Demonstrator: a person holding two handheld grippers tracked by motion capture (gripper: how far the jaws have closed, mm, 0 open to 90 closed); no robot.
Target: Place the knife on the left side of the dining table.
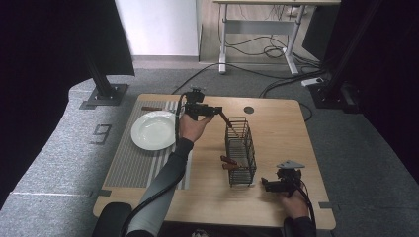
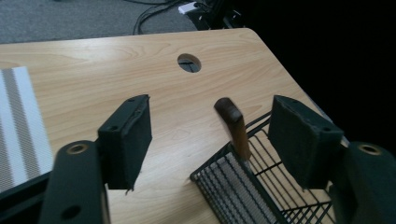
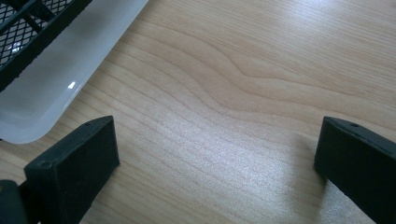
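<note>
Wood-handled utensil (image 2: pixel 233 128) stands tilted in the far end of the black wire basket (image 1: pixel 240 153), its brown handle sticking up over the rim; the left gripper view shows this handle between the jaws of the left gripper (image 2: pixel 217 140), nearer the right-hand pad, with a clear gap on both sides, so the pads are apart and press on nothing. From the high view the same gripper (image 1: pixel 217 112) sits at the far end of the basket, held by a hand (image 1: pixel 191 126) that comes up across the middle of the table (image 1: pixel 276 123). That view also gives what the gripper cameras lack: two more brown handles (image 1: pixel 228 163) poking out of the basket's near left side, a white plate (image 1: pixel 154 130) on a striped placemat (image 1: pixel 136 163) to the left, and another brown-handled piece (image 1: pixel 152 108) lying on the mat just beyond the plate. The right gripper (image 1: pixel 267 183) rests low by the basket's near right corner. Its own view shows both pads (image 3: pixel 74 163) spread wide over bare wood with nothing between them, plus a translucent white tray (image 3: pixel 70 79) under the basket's mesh, a detail hard to make out from above
</note>
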